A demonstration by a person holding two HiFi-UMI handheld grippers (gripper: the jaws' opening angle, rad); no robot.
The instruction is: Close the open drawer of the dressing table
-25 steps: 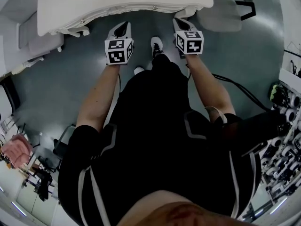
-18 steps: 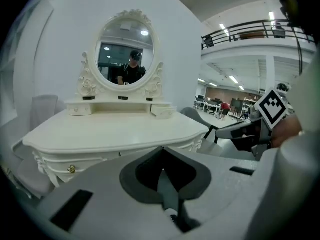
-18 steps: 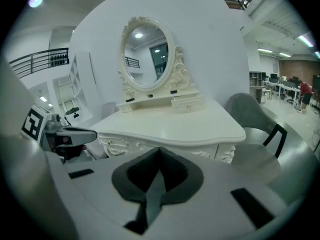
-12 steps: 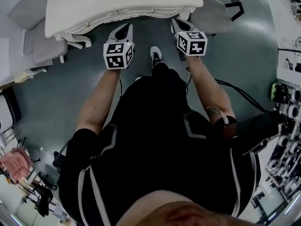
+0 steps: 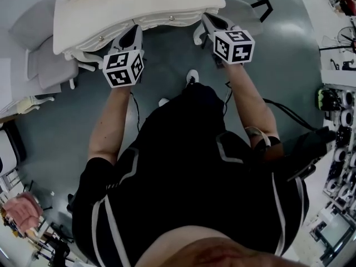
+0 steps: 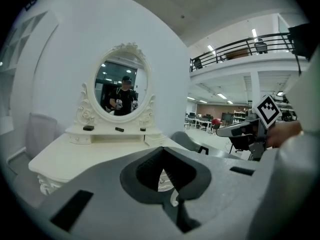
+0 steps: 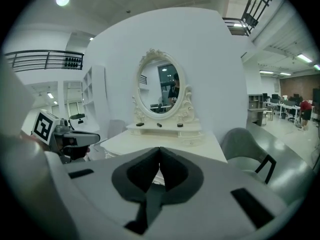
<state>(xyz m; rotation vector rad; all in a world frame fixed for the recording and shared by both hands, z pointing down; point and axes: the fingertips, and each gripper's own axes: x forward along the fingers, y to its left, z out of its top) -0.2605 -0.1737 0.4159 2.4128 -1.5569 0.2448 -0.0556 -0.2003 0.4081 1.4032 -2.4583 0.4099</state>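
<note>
Head view: one white dressing table (image 5: 139, 4) lies straight ahead of both grippers, its long front edge crosswise to them, with the drawer front (image 5: 150, 22) and its two knobs (image 5: 171, 18) between them. The left gripper (image 5: 133, 31) is at that edge and looks nearer, the right gripper (image 5: 207, 20) is by its right end, and how far out the drawer stands I cannot tell. Left gripper view: jaws pressed together on nothing, one oval mirror (image 6: 121, 91) beyond; right gripper view: jaws likewise together and empty, one grey chair (image 7: 245, 144) to the right.
</note>
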